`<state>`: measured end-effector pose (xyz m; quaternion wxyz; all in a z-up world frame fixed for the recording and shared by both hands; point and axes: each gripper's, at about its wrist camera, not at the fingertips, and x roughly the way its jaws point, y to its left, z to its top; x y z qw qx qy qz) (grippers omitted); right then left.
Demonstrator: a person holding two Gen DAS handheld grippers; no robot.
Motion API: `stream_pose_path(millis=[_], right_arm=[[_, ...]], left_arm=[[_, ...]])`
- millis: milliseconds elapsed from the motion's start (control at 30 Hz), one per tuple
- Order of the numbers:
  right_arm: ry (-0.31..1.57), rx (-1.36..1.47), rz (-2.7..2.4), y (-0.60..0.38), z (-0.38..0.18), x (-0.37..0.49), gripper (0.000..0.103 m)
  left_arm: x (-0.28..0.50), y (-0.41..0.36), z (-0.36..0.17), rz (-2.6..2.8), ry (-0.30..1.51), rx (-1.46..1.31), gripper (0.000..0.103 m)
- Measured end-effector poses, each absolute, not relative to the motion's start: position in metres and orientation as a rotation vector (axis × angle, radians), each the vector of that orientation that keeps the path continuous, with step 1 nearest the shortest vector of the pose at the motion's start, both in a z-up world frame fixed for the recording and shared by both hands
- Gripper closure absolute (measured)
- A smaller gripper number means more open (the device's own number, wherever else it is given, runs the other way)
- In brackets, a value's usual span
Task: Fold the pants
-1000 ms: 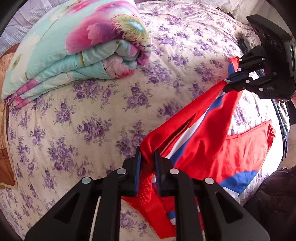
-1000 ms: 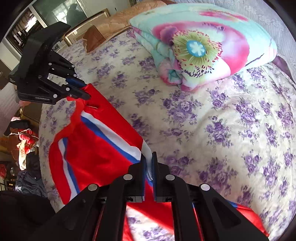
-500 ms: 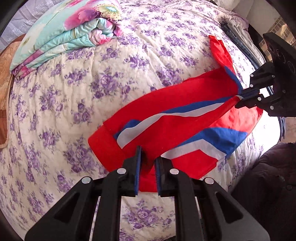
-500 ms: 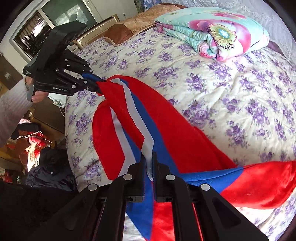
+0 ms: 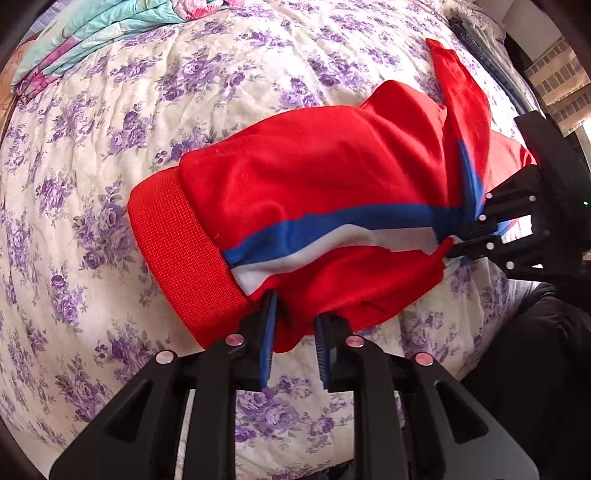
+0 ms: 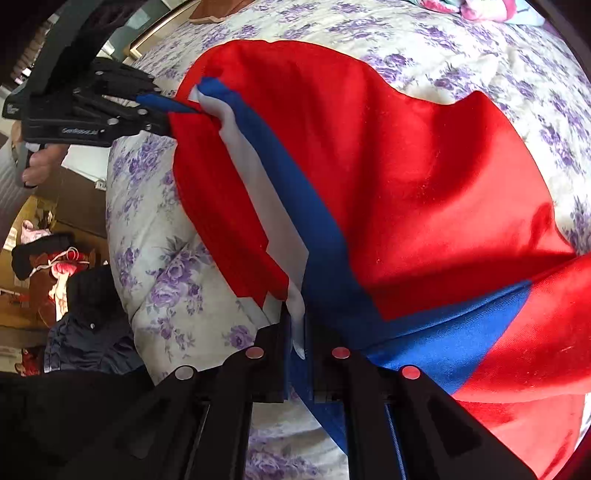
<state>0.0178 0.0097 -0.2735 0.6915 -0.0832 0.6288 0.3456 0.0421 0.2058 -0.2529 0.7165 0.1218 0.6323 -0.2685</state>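
Pants (image 5: 332, 192), smooth red knit with blue and white stripes and a ribbed waistband, are draping over the floral quilt (image 5: 110, 110); the left gripper (image 5: 293, 332) is pinching cloth beside the waistband. From the right wrist, the right gripper (image 6: 297, 332) is clamping the stripe. Folding is seemingly midway; next, lower and flatten evenly.

bare bedspread (image 5: 110, 184) beyond pants (image 5: 314, 177), folded quilt (image 5: 92, 33) at far edge
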Motion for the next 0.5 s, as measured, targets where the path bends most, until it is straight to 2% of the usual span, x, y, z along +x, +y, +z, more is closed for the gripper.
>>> stream_pose_path(millis=[67, 133, 367, 500], right_arm=[[1.41, -0.173, 0.769, 0.008, -0.273, 0.018, 0.096], [1.4, -0.179, 0.767, 0.008, -0.273, 0.015, 0.096], [1.394, -0.17, 0.755, 0.009, -0.275, 0.013, 0.096], [1.393, -0.171, 0.75, 0.008, -0.275, 0.014, 0.096]], left_arm=[[0.031, 0.214, -0.241, -0.622, 1.39, 0.259, 0.077], [0.019, 0.224, -0.231, -0.61, 1.39, 0.265, 0.049], [0.007, 0.219, -0.181, -0.602, 1.261, 0.069, 0.048], [0.024, 0.184, -0.197, -0.438, 1.233, -0.102, 0.048]])
